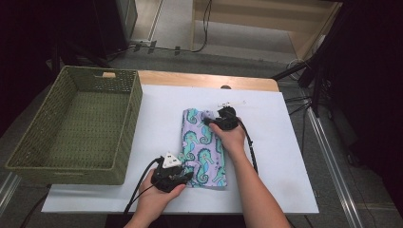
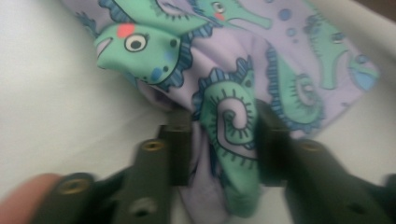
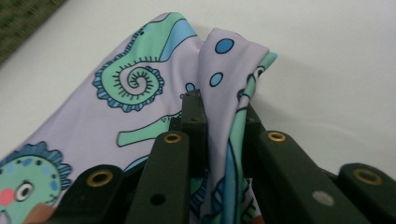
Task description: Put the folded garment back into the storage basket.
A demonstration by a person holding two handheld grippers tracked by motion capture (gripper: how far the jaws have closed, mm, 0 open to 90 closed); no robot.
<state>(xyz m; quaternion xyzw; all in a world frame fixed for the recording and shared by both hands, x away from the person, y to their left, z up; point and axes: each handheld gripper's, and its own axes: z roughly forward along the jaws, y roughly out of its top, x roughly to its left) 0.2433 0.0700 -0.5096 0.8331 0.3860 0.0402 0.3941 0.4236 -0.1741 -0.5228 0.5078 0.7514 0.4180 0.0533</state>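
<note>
My left gripper (image 1: 183, 175): pinching the seahorse-print cloth's (image 1: 205, 142) near end.
My right gripper (image 1: 219, 115): clamped on its far end.

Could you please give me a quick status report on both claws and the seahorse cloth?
Left claw shut on seahorse cloth, near end. Right claw shut on its far end. Cloth folded on white table, basket to its left. Nothing in the way.

Your left gripper (image 1: 183, 176) sits at the cloth's (image 1: 203, 147) near-left corner, approx 6 o'clock on the table (image 1: 285, 156). Your right gripper (image 1: 215, 118) is at the cloth's far end, toward 12. Basket (image 1: 76, 128) stands at 9 o'clock, w/ its wall just beside the cloth.
</note>
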